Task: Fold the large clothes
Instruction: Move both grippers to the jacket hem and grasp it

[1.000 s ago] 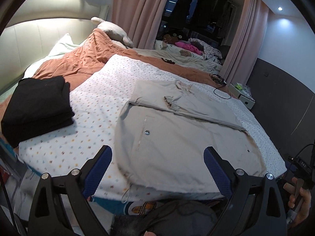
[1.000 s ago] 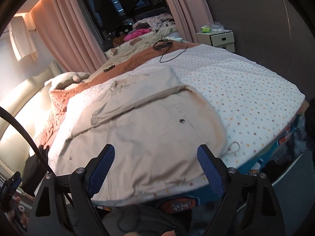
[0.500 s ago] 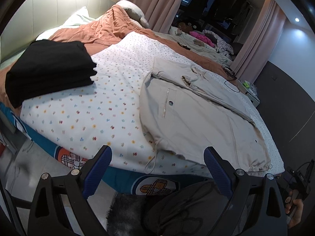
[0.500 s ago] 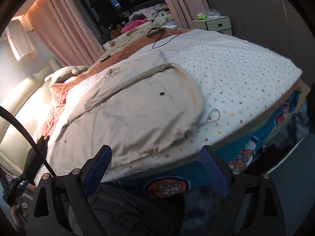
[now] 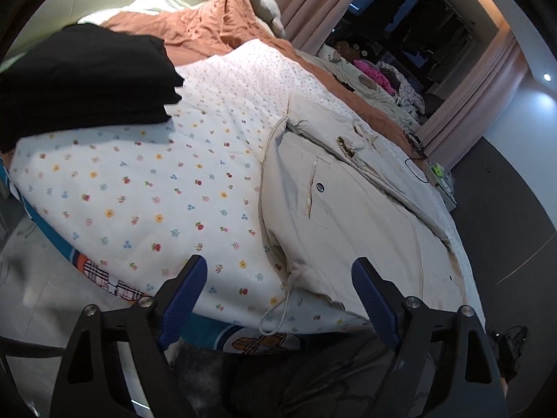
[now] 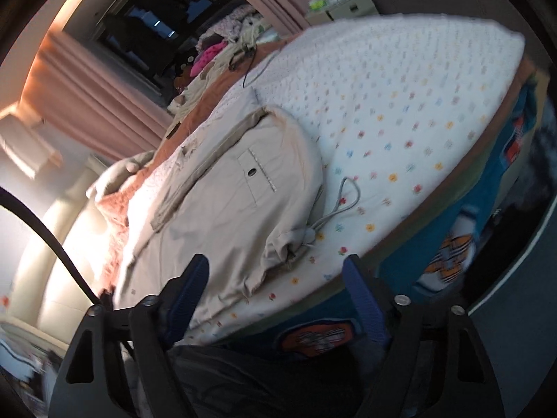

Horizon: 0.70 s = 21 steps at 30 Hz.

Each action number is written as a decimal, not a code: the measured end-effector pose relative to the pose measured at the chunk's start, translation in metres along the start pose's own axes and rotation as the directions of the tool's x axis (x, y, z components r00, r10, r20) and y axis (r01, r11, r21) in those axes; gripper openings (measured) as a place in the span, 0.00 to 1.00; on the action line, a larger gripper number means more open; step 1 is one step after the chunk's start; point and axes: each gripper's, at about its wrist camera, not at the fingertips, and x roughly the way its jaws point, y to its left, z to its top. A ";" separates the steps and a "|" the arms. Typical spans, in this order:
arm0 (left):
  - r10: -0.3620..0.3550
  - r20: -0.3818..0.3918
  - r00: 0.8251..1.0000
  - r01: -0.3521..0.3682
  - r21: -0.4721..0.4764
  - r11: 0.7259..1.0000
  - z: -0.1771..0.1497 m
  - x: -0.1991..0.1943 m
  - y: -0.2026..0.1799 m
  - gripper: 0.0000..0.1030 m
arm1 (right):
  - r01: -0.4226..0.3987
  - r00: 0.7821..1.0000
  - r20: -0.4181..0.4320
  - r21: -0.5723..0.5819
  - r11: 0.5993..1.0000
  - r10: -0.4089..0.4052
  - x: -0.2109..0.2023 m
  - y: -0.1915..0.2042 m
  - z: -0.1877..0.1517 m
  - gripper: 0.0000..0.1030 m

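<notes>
Across the middle of both frames we saw the beige jacket (image 5: 351, 216) lying flat on the flower-print quilt (image 5: 146, 188), its hem at the quilt's near edge and a drawstring loop (image 6: 343, 202) trailing beside it. At lower centre our left gripper (image 5: 278, 291) was closing on nothing, jaws spread over the hem corner. Our right gripper (image 6: 275, 287) was also closing empty; blur perhaps hid contact. A black folded pile (image 5: 83, 76) sat upper left.
</notes>
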 end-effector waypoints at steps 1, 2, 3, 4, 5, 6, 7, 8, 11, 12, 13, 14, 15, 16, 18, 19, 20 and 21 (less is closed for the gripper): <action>-0.001 -0.011 1.000 0.001 -0.010 1.000 0.001 0.006 0.001 0.79 | -0.013 1.000 -0.012 0.023 1.000 0.013 0.008 -0.004 0.002 0.73; -0.004 -0.023 1.000 0.004 -0.020 1.000 0.003 0.013 0.002 0.76 | -0.022 1.000 -0.018 0.037 0.999 0.022 0.013 -0.006 0.003 0.73; -0.011 -0.036 0.999 0.010 -0.030 0.999 0.004 0.020 0.003 0.75 | -0.034 0.999 -0.025 0.052 0.998 0.035 0.020 -0.009 0.005 0.73; -0.017 -0.049 0.999 0.015 -0.041 0.999 0.006 0.028 0.004 0.74 | -0.042 0.999 -0.031 0.064 0.997 0.044 0.027 -0.010 0.008 0.73; -0.019 -0.059 0.998 0.016 -0.047 0.999 0.007 0.034 0.004 0.74 | -0.049 0.998 -0.037 0.077 0.996 0.052 0.034 -0.012 0.009 0.73; -0.020 -0.068 0.997 0.017 -0.051 0.999 0.008 0.041 0.004 0.74 | -0.056 0.997 -0.042 0.088 0.995 0.060 0.041 -0.013 0.010 0.72; -0.024 -0.079 0.997 0.020 -0.057 0.998 0.008 0.047 0.005 0.74 | -0.060 0.997 -0.045 0.096 0.994 0.064 0.047 -0.015 0.012 0.69; -0.032 -0.093 0.995 0.026 -0.065 0.998 0.009 0.053 0.005 0.70 | -0.062 0.996 -0.053 0.105 0.993 0.068 0.054 -0.017 0.012 0.68; -0.029 -0.139 0.990 0.018 -0.080 0.997 0.010 0.073 0.006 0.63 | -0.084 0.994 -0.058 0.141 0.986 0.093 0.069 -0.022 0.012 0.68; -0.019 -0.142 0.990 0.008 -0.075 0.997 0.010 0.077 0.006 0.63 | -0.080 0.994 -0.061 0.147 0.986 0.090 0.074 -0.023 0.012 0.68; -0.017 -0.138 0.990 0.007 -0.070 0.998 0.011 0.079 0.006 0.62 | -0.077 0.994 -0.064 0.152 0.985 0.087 0.078 -0.024 0.012 0.68; -0.021 -0.136 0.991 0.012 -0.070 0.997 0.013 0.081 0.005 0.62 | -0.075 0.994 -0.065 0.158 0.985 0.086 0.083 -0.025 0.013 0.68; -0.024 -0.139 0.990 0.014 -0.072 0.997 0.016 0.083 0.005 0.62 | -0.079 0.994 -0.059 0.165 0.983 0.089 0.085 -0.026 0.014 0.68; -0.027 -0.141 0.990 0.016 -0.075 0.997 0.019 0.086 0.005 0.62 | -0.085 0.994 -0.053 0.170 0.982 0.096 0.084 -0.026 0.015 0.68; -0.042 -0.147 0.988 0.031 -0.077 0.997 0.023 0.092 0.002 0.60 | -0.113 0.992 -0.037 0.176 0.978 0.121 0.084 -0.026 0.016 0.68; -0.053 -0.154 0.987 0.041 -0.083 0.996 0.024 0.095 0.002 0.55 | -0.134 0.989 -0.029 0.186 0.973 0.142 0.085 -0.027 0.018 0.68; -0.075 -0.162 0.984 0.059 -0.098 0.993 0.024 0.100 0.001 0.53 | -0.150 0.987 -0.022 0.194 0.969 0.157 0.087 -0.028 0.018 0.68; -0.102 -0.166 0.981 0.083 -0.117 0.990 0.025 0.104 0.001 0.52 | -0.164 0.985 -0.017 0.203 0.965 0.171 0.091 -0.031 0.018 0.68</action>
